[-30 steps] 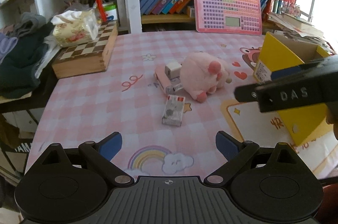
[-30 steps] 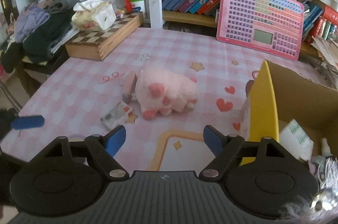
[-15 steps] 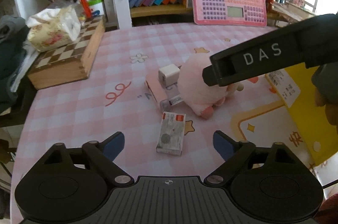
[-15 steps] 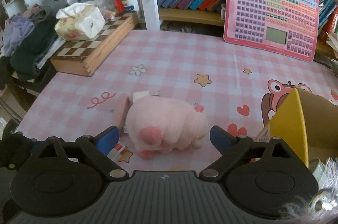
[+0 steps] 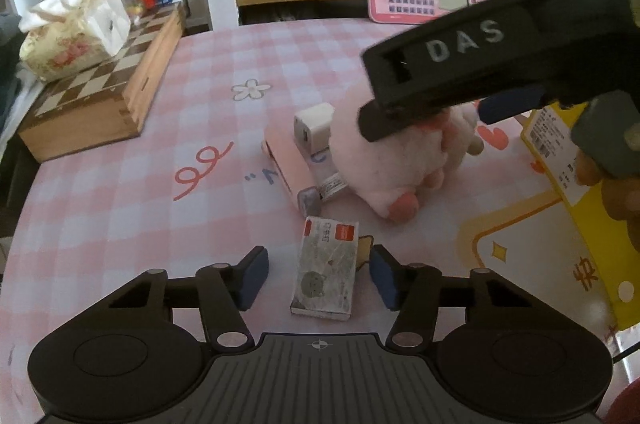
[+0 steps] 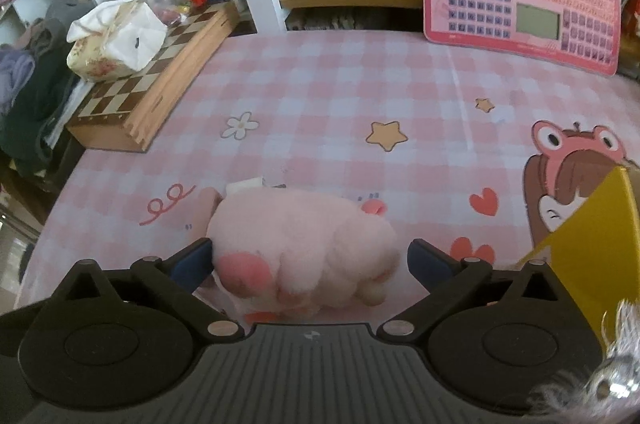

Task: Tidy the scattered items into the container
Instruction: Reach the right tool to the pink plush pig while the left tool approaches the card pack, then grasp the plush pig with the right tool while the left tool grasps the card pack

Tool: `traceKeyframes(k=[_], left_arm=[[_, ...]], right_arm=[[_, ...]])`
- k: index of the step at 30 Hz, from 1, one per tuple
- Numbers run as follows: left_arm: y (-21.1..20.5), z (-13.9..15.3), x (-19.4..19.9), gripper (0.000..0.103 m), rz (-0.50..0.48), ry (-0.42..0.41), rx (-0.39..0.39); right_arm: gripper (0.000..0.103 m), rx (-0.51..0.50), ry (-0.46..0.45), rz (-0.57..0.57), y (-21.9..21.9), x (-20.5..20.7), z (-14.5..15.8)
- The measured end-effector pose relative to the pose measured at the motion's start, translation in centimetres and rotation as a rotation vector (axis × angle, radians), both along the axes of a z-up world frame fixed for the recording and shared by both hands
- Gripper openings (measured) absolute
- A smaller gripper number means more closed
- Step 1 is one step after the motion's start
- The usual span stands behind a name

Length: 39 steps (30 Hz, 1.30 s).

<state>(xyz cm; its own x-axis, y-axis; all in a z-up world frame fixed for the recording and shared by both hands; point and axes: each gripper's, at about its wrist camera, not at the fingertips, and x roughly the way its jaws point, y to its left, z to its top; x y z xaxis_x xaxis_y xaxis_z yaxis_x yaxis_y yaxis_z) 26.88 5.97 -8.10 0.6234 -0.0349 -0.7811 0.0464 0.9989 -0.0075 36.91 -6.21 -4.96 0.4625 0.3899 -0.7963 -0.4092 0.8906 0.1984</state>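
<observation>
- The left tongs [image 5: 318, 276], low in the left wrist view, were closing with a small card-like packet [image 5: 326, 270] lying flat on the tabletop [image 5: 120, 224] between their blue pads; a gap showed on each side of the packet, so nothing was gripped.
- Just above the packet in that frame lay a pink flat case [image 5: 282, 164], a white charger cube [image 5: 313, 126] on it, and a small tube [image 5: 330, 186].
- The right tongs [image 6: 310, 260] were spreading wide around the pink plush toy [image 6: 304, 244]; the left pad sat right at the toy's edge, the right pad stood clear of it.
- In the left wrist view the right tongs' black body crossed the upper right, over the plush.
- The yellow cardboard box [image 6: 592, 252] stood at the right edge of the right wrist view, near the plush.
</observation>
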Motion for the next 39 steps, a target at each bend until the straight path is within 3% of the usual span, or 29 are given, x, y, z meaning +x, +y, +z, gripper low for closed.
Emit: traceKeyframes(k=[2, 6, 14, 24, 39], left_arm=[[-0.1, 0.0, 0.0, 0.049, -0.002, 0.001, 0.007], [0.0, 0.2, 0.0, 0.028, -0.014, 0.002, 0.009], [0.7, 1.0, -0.7, 0.028, 0.030, 0.001, -0.047], [1.1, 3.3, -2.7, 0.028, 0.055, -0.051, -0.102], [1.7, 6.5, -7.5, 0.028, 0.078, -0.127, -0.123]], right_arm=[[0.103, 0.024, 0.022, -0.008, 0.0, 0.4, -0.4], [0.102, 0.046, 0.050, -0.018, 0.2, 0.9, -0.8], [0.087, 0.048, 0.013, -0.016, -0.1, 0.4, -0.2], [0.087, 0.101, -0.051, -0.043, -2.2, -1.7, 2.5], [0.087, 0.130, -0.093, -0.033, -4.5, -7.1, 5.1]])
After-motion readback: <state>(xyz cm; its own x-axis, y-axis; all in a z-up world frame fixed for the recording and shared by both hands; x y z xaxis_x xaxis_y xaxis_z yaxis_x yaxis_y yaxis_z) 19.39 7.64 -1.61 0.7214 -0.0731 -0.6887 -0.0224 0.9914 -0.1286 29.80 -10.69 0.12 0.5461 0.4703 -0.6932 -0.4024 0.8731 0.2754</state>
